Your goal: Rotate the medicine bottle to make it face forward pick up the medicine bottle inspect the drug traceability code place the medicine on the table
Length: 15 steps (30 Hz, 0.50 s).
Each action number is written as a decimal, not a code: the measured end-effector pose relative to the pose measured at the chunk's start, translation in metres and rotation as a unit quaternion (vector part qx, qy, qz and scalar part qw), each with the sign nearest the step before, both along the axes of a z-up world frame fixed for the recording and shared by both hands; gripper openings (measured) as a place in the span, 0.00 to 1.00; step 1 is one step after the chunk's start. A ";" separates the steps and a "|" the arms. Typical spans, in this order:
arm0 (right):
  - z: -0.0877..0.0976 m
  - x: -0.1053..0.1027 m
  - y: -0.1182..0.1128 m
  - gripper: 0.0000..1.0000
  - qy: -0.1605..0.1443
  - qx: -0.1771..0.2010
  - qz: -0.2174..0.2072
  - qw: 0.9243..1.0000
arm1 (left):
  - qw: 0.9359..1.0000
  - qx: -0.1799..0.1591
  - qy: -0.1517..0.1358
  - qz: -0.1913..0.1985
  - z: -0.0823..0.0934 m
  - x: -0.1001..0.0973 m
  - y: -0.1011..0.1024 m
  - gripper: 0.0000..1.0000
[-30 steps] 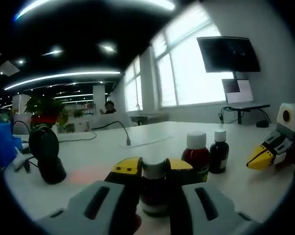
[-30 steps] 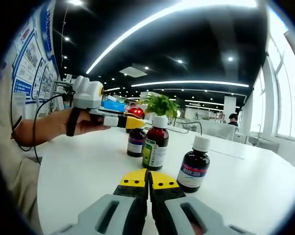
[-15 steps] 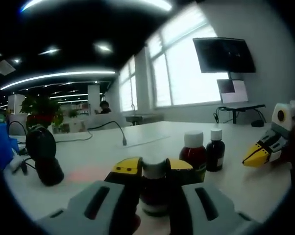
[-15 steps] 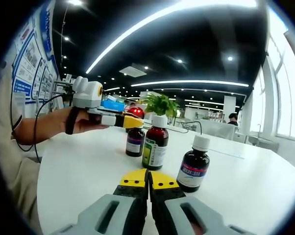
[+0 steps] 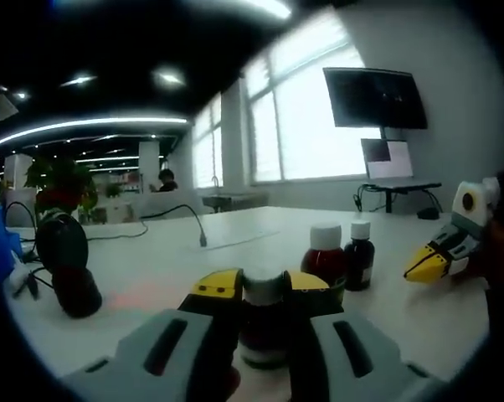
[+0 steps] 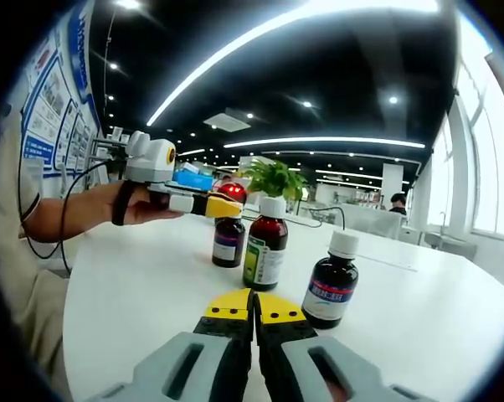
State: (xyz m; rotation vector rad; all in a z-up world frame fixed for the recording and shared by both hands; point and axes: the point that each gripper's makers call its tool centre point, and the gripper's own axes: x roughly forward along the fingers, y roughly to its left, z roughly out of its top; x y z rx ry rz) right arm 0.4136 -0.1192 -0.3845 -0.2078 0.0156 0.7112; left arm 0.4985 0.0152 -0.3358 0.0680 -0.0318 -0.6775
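- Gripping a dark medicine bottle [image 5: 264, 322] with my left gripper [image 5: 260, 289]; both yellow-tipped jaws are pressing its sides, and the grey cap is sitting between the tips.
- Standing upright, the held bottle is keeping its long axis vertical; label facing I cannot tell, the jaws are hiding most of the body.
- Seeing in the right gripper view my left gripper [image 6: 208, 206] in my hand [image 6: 143, 209], at cap height behind the small dark bottle [image 6: 228, 243]; the held bottle itself is too hidden there to make out.
- Keeping my right gripper [image 6: 254, 306] closed on nothing, yellow tips touching each other, low over the white table [image 6: 126, 293].
- Standing just ahead of my right tips, to the right: a white-capped dark bottle [image 6: 330, 280], upright, blue-and-white label facing the camera.
- Standing further ahead: a red-brown bottle [image 6: 265, 243] with a green label, upright, just beside the small dark bottle.
- Showing in the left gripper view, the red-brown bottle [image 5: 322, 264] and the small dark bottle [image 5: 357, 255] are side by side right of my jaws, with my right gripper [image 5: 436, 255] beyond them, near the table's right side.
- Leaving open tabletop left of my left jaws up to a black round device [image 5: 64, 264]; the far edge lies well beyond, past a thin cable [image 5: 181, 219].
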 end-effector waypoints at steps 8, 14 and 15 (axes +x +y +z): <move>0.000 0.000 0.000 0.00 0.000 -0.001 0.000 1.000 | 1.000 0.008 -0.001 -0.019 0.000 -0.001 0.000 0.12; 0.000 -0.001 0.000 0.00 0.000 0.000 0.000 1.000 | 0.999 0.009 0.002 -0.039 0.001 0.000 0.006 0.12; 0.000 -0.001 0.000 0.00 0.000 -0.001 0.000 1.000 | 0.999 0.009 0.003 -0.043 0.001 0.000 0.007 0.12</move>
